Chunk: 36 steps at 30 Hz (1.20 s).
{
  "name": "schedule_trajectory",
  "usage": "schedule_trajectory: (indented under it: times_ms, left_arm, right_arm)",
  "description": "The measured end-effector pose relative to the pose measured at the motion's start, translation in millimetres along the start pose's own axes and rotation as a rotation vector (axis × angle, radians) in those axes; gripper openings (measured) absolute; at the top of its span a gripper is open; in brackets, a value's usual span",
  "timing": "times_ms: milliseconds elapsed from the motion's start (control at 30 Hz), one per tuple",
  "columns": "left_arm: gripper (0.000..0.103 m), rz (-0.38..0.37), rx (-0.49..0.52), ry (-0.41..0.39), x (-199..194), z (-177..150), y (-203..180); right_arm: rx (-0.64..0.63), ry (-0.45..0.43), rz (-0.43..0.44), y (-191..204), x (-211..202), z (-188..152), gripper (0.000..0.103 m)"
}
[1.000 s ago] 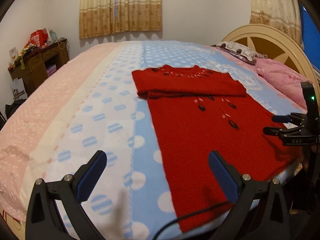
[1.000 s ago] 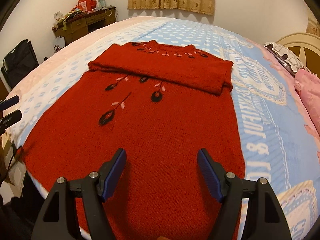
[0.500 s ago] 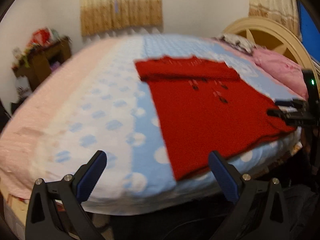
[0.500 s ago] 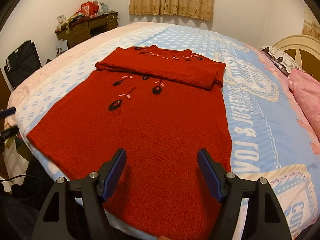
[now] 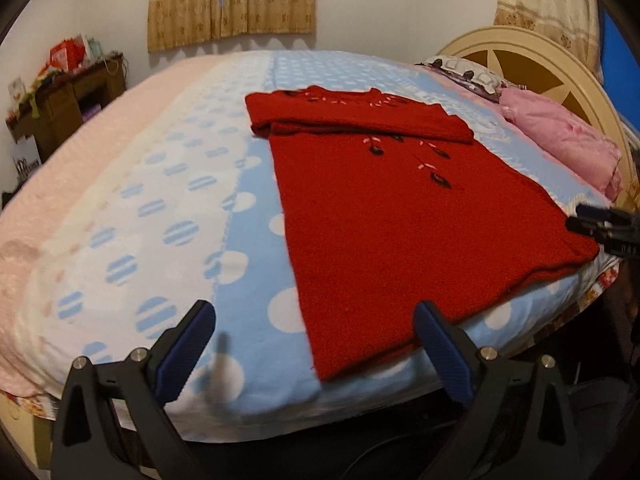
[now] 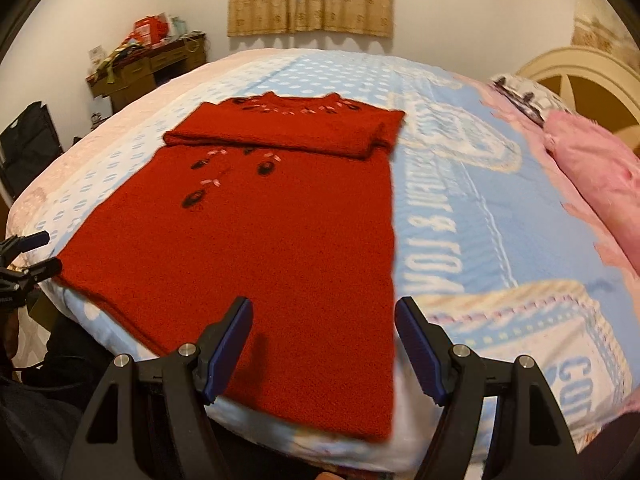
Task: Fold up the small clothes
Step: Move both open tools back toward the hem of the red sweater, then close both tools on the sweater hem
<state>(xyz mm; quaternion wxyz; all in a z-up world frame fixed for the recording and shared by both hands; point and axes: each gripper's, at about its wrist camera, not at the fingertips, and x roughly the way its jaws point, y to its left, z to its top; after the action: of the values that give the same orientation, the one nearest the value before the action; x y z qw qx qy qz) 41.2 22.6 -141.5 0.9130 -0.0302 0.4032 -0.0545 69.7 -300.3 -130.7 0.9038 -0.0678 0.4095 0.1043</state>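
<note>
Red knitted sweater [image 6: 256, 240] flat on the bed [image 6: 460, 184], sleeves folded across. Left tongs [image 5: 316, 354] and right tongs [image 6: 324, 340] spread, empty; next, likely pinch hem corners.

- A bed [image 5: 120, 216] fills both views, covered by a blanket [image 6: 460, 200] of pale blue with white dots, pink toward one side.
- A red sweater [image 6: 280, 240] lies flat on the blanket, its top part folded down over the body, hem near the bed's edge.
- A pink pillow [image 5: 560, 144] rests by the headboard [image 5: 520, 44].
</note>
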Motion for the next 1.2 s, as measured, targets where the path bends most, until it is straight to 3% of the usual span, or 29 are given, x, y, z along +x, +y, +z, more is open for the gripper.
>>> schedule_trajectory:
  times_ms: [167,267,367,467,767,1000,1033,1100,1133,1167,1200]
  left_arm:
    - [0.088,-0.079,-0.028,0.038,8.3,-2.3,-2.5]
    - [0.086,-0.084,-0.022,0.031,6.4,-3.5,-4.7]
    - [0.077,-0.102,-0.016,0.031,4.8,-3.5,-7.2]
    - [0.069,-0.115,0.006,0.034,2.8,-4.9,-12.6]
    - [0.072,-0.103,0.008,0.05,5.2,-4.6,-14.8]
    - [0.07,-0.11,0.019,0.052,5.1,-6.2,-15.6]
    - [0.067,-0.116,0.013,0.049,4.7,-6.1,-14.4]
    - [0.037,-0.139,0.018,0.044,1.7,-5.8,-14.8]
    - [0.027,-0.146,0.021,0.042,0.1,-5.1,-15.0]
    - [0.014,-0.156,0.019,0.041,-1.3,-4.0,-14.3]
    - [0.014,-0.164,0.017,0.041,-1.9,-3.7,-13.8]
  right_arm:
    - [0.052,0.023,-0.015,-16.7,-6.5,-12.8,0.074]
    - [0.088,0.027,-0.021,-26.5,-11.7,-18.2,0.074]
    - [0.125,0.031,0.005,-33.5,-13.6,-21.5,0.074]
    - [0.135,0.053,0.049,-32.3,-10.1,-24.1,0.061]
    - [0.118,0.051,0.082,-24.6,-10.7,-31.6,0.041]
    - [0.127,0.039,0.112,-24.7,-10.2,-34.5,0.033]
    - [0.134,0.035,0.114,-26.0,-10.2,-35.3,0.028]
    - [0.144,0.022,0.128,-29.2,-13.0,-35.3,0.016]
    - [0.156,0.016,0.146,-31.6,-14.3,-34.8,0.01]
    - [0.173,0.01,0.173,-34.8,-15.5,-34.4,0.009]
    - [0.199,0.001,0.208,-38.9,-16.8,-34.2,0.009]
